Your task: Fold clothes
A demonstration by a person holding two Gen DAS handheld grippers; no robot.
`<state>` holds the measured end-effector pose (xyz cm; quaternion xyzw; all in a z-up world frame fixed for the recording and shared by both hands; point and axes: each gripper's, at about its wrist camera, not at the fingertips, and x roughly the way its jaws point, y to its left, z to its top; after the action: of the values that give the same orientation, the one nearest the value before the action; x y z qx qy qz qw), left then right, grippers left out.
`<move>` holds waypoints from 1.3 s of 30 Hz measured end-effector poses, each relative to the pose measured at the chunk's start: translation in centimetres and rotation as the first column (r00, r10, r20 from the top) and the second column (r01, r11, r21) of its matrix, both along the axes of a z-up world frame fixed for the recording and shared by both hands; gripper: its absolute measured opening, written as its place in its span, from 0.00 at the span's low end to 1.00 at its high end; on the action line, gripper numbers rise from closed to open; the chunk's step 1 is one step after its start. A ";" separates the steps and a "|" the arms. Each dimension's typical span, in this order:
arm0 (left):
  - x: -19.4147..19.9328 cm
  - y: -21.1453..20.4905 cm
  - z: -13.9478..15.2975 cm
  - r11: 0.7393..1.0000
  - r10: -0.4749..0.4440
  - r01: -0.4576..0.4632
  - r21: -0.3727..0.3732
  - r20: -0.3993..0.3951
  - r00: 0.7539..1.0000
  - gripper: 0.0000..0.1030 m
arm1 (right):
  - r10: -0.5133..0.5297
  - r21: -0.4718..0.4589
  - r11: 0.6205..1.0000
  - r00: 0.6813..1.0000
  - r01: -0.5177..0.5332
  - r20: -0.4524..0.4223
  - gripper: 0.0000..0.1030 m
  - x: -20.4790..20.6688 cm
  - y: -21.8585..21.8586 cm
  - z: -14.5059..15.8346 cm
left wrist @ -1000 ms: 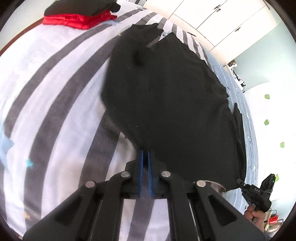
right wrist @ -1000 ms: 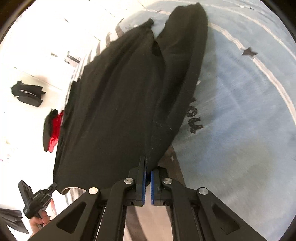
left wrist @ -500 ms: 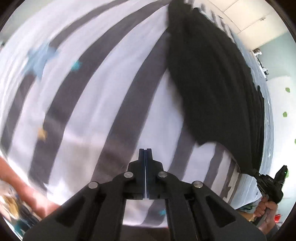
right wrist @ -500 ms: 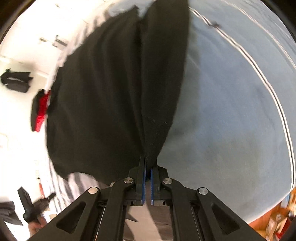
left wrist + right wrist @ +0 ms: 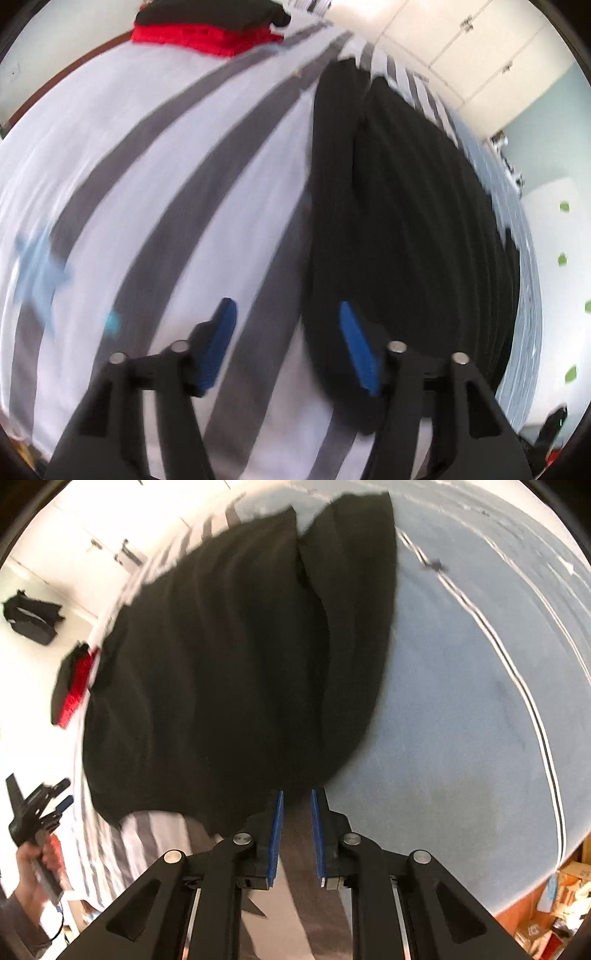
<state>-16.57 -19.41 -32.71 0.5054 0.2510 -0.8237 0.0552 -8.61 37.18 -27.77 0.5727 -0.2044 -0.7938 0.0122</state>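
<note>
We see the black garment [image 5: 406, 221] spread flat on the striped bed [image 5: 184, 184]. Our left gripper [image 5: 284, 314] is opening, its hem edge between the jaws; our right gripper [image 5: 295, 801] is opening just short of the hem.

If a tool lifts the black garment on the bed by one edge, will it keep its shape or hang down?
The black garment would probably hang limp: it lies in soft folds and wrinkles on the bed. It looks thin, so likely light. The folded flap may fall open if lifted from one edge only.
</note>
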 end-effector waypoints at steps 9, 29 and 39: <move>-16.9 -4.7 -2.7 0.997 0.053 -0.052 0.049 -0.026 0.998 0.56 | 0.007 -0.021 1.000 0.994 -0.009 -0.112 0.14 -10.4 -2.3 0.2; -24.7 -3.0 -1.2 0.976 -0.182 0.192 0.099 -0.104 0.978 0.03 | -0.101 -0.035 0.995 0.991 0.098 -0.090 0.14 -16.5 -7.9 -4.2; -17.8 21.6 7.3 0.648 -0.756 0.683 -0.336 -0.179 0.630 0.04 | -0.116 -0.054 0.992 0.990 0.112 -0.081 0.14 -15.7 -5.5 -3.8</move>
<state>-34.34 2.15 -25.44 0.4204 -0.0682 -0.8666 -0.2602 -24.27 31.66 -31.54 0.5257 -0.2557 -0.8113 -0.0105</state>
